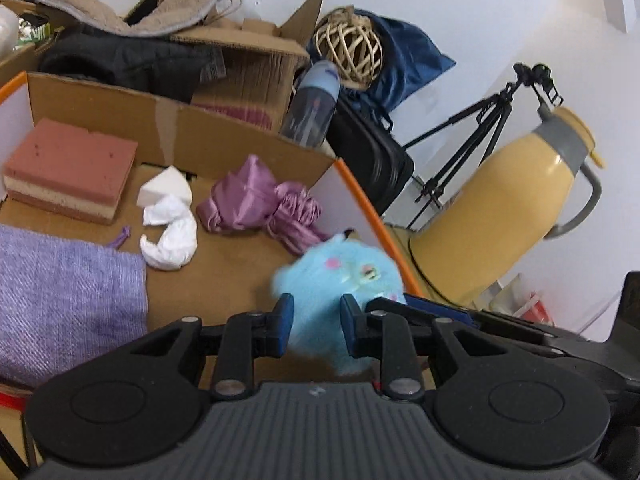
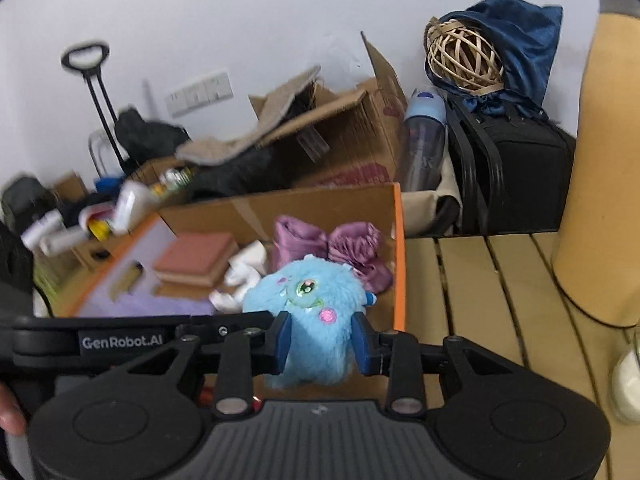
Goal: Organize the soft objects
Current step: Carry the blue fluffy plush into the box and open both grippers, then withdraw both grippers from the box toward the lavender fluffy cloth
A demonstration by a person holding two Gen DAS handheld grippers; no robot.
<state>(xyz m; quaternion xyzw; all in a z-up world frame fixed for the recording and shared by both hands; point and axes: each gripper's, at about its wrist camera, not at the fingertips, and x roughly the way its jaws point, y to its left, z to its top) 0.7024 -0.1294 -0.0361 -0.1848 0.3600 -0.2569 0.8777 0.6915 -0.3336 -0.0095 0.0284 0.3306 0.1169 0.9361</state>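
A: Where's the fluffy light-blue plush toy with the pink cheek patches right now?

B: Held above the near right corner of the shallow orange-edged cardboard box. The right gripper has its blue pads pressed into the fur on both sides, jaws narrowed around the body, face pointing up and away from the camera.

A: And the left gripper?

B: Its pads flank the same toy from the other side, jaws at a similar narrow gap. The fur seems to fill the gap, so I judge it clamps the toy too, though the blur there makes the contact less sure.

A: Why two grips on one small toy?

B: My guess: a squashy body sags from a single pinch, and two holds keep it level on the way in.

A: What's already in the box?

B: A pink-and-cream layered foam block, a crumpled white cloth, a bunched mauve satin fabric and a lilac knitted cloth. Bare cardboard floor shows just ahead of the toy, which looks like the obvious spot.

A: Anything to mind?

B: The tall yellow thermos jug stands on the slatted wooden table outside the box's right wall, clear of the path
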